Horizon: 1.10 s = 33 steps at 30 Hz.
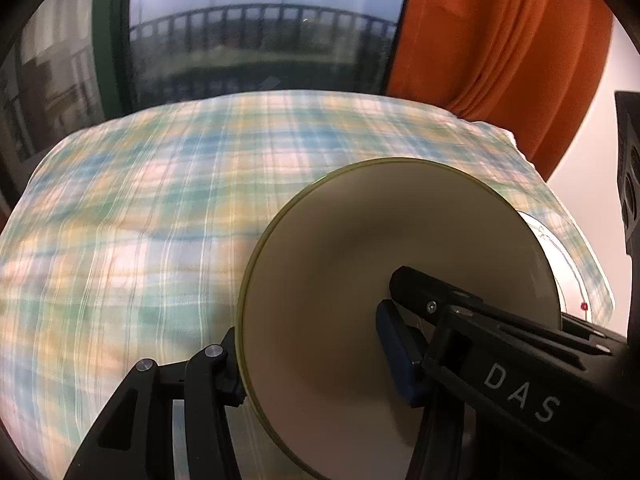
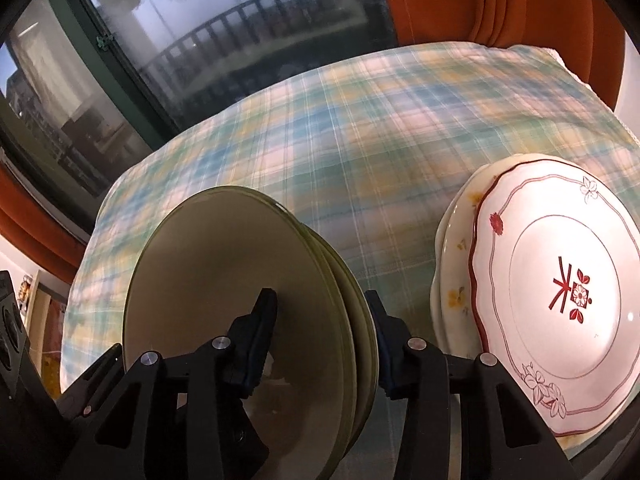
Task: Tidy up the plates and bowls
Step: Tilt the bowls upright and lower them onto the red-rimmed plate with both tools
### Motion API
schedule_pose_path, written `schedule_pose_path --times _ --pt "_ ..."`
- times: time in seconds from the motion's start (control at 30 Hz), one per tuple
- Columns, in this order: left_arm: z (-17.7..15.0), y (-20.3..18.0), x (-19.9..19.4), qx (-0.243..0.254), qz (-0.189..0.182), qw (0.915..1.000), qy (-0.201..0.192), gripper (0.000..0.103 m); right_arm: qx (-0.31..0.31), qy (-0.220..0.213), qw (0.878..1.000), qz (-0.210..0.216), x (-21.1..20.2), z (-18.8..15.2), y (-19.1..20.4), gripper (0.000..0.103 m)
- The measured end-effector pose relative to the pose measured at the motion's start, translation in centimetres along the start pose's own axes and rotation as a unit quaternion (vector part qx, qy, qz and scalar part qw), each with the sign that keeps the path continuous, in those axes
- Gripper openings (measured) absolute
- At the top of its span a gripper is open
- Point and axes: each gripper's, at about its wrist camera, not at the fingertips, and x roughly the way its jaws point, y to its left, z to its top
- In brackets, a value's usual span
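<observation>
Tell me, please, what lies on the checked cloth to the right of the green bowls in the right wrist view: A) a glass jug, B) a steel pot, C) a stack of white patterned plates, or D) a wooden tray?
C: a stack of white patterned plates sits on the checked cloth, right of the green bowls.

Dim dusk light via window (image 1: 260, 40), tablecloth (image 1: 140, 220) motion-blurred (fisheye edges warped, dark).
</observation>
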Motion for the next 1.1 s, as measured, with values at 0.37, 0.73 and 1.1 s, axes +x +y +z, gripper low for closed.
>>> schedule_pose_path --times 0.37,0.73,1.1 --pt "1.4 -2.2 -2.0 -0.003 0.001 0.9996 -0.028 0.054 -0.007 -0.012 1.0 0.01 -2.5 1.3 -0.7 0.048" --pt "2.7 -6.0 -3.0 -0.003 -0.018 0.9989 -0.044 0.054 -0.009 -0.041 0.999 0.002 -6.4 2.9 -3.2 0.048" --pt "2.9 -10.7 -3.2 0.004 -0.02 0.9977 -0.064 0.053 -0.017 -0.061 0.998 -0.002 -9.1 3.7 -7.1 0.048"
